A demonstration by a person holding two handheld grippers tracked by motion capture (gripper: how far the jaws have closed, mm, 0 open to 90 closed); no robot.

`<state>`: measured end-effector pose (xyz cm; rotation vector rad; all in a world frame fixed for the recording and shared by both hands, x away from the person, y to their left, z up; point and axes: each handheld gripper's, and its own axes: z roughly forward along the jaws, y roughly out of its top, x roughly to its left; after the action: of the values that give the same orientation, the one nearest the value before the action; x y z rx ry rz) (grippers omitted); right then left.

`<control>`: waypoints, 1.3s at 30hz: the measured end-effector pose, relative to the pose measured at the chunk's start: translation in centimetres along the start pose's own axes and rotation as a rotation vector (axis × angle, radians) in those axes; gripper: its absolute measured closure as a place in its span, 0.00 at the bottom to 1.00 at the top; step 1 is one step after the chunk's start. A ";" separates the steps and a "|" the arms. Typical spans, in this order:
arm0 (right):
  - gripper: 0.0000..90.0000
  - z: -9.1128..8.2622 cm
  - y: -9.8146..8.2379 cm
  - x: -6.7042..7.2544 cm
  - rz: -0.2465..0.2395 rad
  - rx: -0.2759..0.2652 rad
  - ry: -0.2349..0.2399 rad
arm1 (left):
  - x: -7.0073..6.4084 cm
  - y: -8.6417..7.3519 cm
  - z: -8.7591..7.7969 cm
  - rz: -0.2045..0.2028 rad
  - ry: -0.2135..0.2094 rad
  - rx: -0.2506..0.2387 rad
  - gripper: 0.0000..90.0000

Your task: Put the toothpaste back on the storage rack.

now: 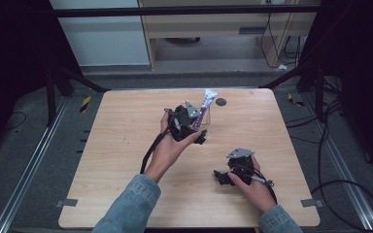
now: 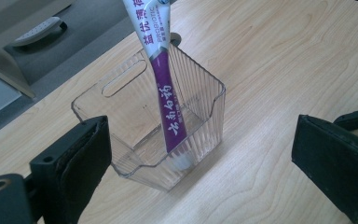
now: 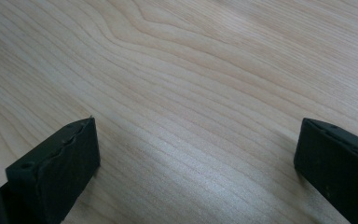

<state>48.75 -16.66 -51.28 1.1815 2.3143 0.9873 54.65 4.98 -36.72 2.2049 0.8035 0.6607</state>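
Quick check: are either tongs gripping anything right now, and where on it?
Nothing is held. The left tongs stand open before the clear bin with the toothpaste tube; the right tongs are open over bare table.

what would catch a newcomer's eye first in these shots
The purple and white toothpaste tube stands out: it leans cap-down inside a clear ribbed plastic box toward the far side of the wooden table. The left gripper hovers just before the box with jaws wide apart, while the right gripper rests open over bare wood nearer the person.

High view: overhead, facing fwd/down on whole table [image 1: 126, 145], left gripper view: close, angled down at clear bin [image 2: 168, 140], shared w/ high view, right gripper view: v. close on tabletop.
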 end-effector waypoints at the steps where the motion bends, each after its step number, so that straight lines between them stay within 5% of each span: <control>1: 0.00 0.0 0.0 0.0 0.002 -0.001 0.001 | -0.1 -0.2 -0.2 -0.001 -0.001 -0.002 0.05; 14: 0.00 0.0 0.0 0.0 -0.001 -0.001 -0.001 | 0.1 -2.1 -1.8 -0.012 0.013 -0.002 0.04; 39: 0.00 0.1 0.1 0.5 -0.009 -0.001 0.005 | 3.3 -7.7 -3.8 -0.098 0.055 0.027 0.04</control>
<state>48.57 -16.17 -51.28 1.1690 2.3207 0.9885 51.77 13.31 -39.33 2.1639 0.9477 0.6683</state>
